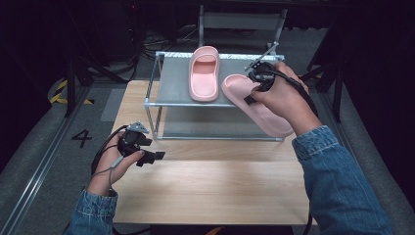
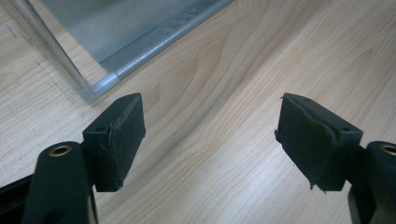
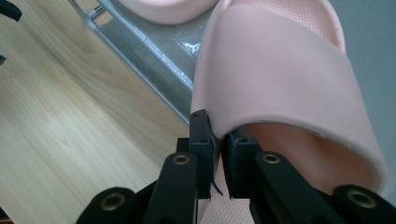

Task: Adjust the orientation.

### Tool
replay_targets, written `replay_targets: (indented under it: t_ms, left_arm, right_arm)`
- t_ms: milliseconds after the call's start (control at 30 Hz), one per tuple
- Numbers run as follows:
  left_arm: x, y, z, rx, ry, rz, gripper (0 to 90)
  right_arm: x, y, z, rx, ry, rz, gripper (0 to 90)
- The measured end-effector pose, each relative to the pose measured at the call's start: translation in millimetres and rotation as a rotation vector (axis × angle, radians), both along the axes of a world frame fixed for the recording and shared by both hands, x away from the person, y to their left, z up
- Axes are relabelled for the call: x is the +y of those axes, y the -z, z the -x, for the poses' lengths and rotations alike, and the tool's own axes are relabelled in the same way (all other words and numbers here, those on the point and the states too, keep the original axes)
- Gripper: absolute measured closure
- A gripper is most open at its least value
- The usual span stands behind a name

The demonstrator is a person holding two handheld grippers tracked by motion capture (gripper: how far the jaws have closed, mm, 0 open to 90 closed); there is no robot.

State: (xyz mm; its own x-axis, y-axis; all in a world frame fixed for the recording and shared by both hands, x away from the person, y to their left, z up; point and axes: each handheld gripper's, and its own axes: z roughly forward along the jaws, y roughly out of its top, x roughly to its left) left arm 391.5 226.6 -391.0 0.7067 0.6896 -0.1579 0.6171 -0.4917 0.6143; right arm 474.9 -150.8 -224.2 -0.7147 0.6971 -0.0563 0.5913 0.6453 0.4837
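Above the rack's right end, our right tool pinched the second slipper's strap, pairing it; left tool waited open, empty.

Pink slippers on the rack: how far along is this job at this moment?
About halfway. Done: one pink slipper lies flat on the top shelf of the metal rack. In hand: the right gripper is clamped on the side of the second slipper, held tilted over the rack's right end, not yet set down. Left: place it beside the first and let go. The left gripper is open over the table.
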Motion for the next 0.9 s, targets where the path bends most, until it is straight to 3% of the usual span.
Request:
replay_targets:
  t_ms: [333,500,533,633,733,900]
  left_arm:
    - [0.1,0.5,-0.7,-0.001,0.003,-0.002,24.2]
    - [-0.1,1.2,-1.1,0.0,0.006,-0.005,24.2]
    - [-0.3,1.9,-1.5,0.001,0.005,-0.004,24.2]
    - [-0.5,1.7,-1.9,0.002,0.008,-0.006,24.2]
    - [-1.5,1.2,-2.7,0.005,0.018,0.001,24.2]
    - [-6.3,-0.9,-4.5,0.004,0.023,0.005,24.2]
  right_arm:
    - [10.4,1.8,-20.6,-0.011,0.039,0.014,83.7]
    - [10.6,2.9,-22.8,-0.028,0.053,0.011,79.6]
    - [8.8,2.8,-21.2,-0.038,0.055,-0.005,73.9]
    - [6.0,1.1,-17.1,-0.054,0.05,-0.02,70.0]
    - [-2.9,-2.3,-5.7,-0.098,0.04,-0.06,64.6]
    - [-25.0,-6.5,19.4,-0.156,0.032,-0.119,63.7]
